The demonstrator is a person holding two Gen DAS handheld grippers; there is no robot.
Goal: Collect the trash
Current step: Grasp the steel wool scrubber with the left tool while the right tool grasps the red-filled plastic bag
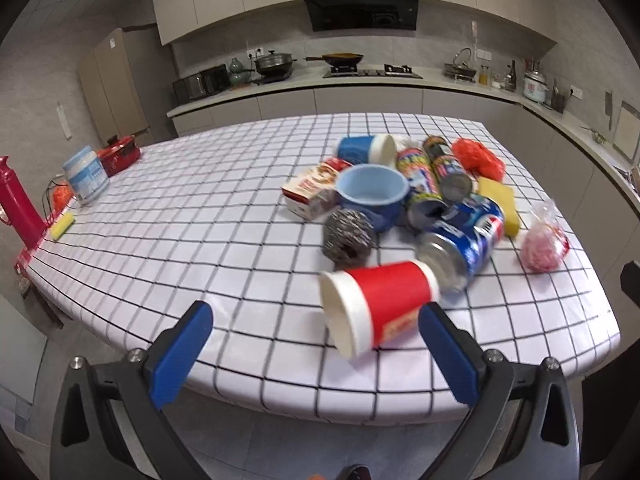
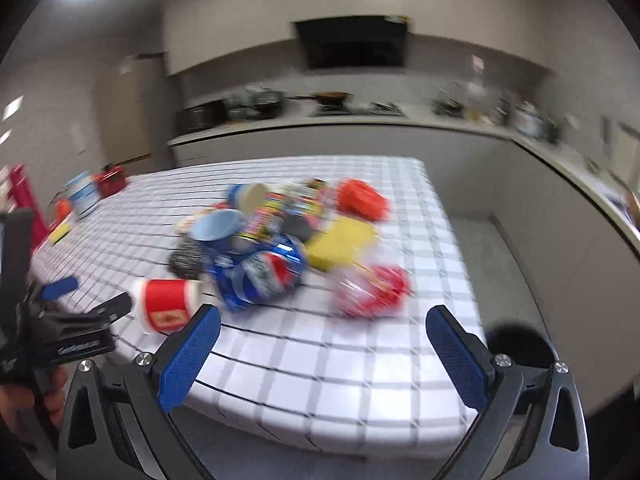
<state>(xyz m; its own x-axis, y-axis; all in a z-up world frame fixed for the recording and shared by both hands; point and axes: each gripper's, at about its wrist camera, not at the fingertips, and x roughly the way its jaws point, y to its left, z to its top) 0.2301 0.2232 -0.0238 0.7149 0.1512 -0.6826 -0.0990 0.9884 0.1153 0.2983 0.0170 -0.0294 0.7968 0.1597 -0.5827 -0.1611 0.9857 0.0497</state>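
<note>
Left wrist view: the left gripper point(image 1: 316, 344) has its fingers spread wide and empty, with the red paper cup point(image 1: 378, 308) lying on its side just beyond them on the counter point(image 1: 180, 220). Being round, it could roll off the near edge if nudged. Behind the cup: two blue cups, three or four cans, one steel scourer point(image 1: 347, 237). The right gripper point(image 2: 322, 350) is likewise spread and empty.

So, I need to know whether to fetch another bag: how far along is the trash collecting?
Nothing looks collected yet. Both the left gripper and the right gripper are open and hold nothing. The left one is nearest the red paper cup, lying on its side at the table's near edge. The crushed Pepsi cans, steel scourer and the pile behind remain.
</note>
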